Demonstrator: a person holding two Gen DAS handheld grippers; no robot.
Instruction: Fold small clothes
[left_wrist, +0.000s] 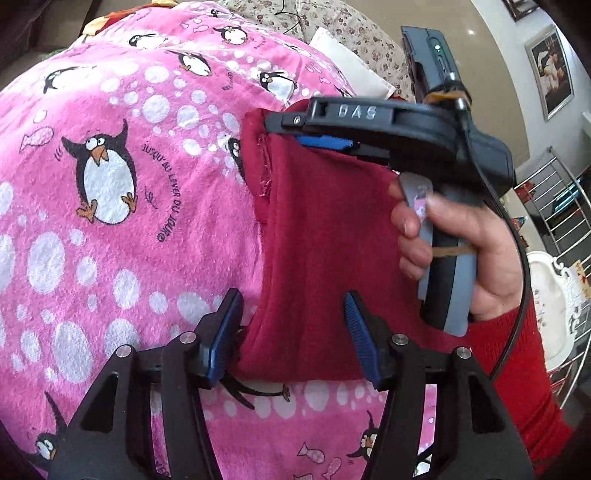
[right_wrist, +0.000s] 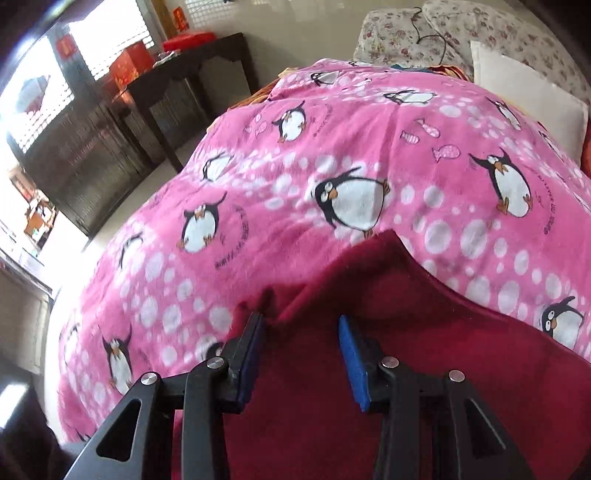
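A dark red small garment (left_wrist: 317, 236) lies on a pink penguin-print blanket (left_wrist: 110, 184). My left gripper (left_wrist: 295, 325) is open, its blue pads on either side of the garment's near edge. My right gripper (left_wrist: 325, 142) reaches over the garment's far end, held by a hand; its jaws look open there. In the right wrist view my right gripper (right_wrist: 301, 347) is open above the red garment (right_wrist: 388, 314), with the cloth's edge between and under the fingers. The pink blanket (right_wrist: 295, 166) spreads beyond.
A floral-covered sofa with a white cushion (right_wrist: 528, 103) lies behind the blanket. A dark wooden table (right_wrist: 177, 85) with red boxes stands far left. A metal rack (left_wrist: 561, 206) and white furniture stand at the right in the left wrist view.
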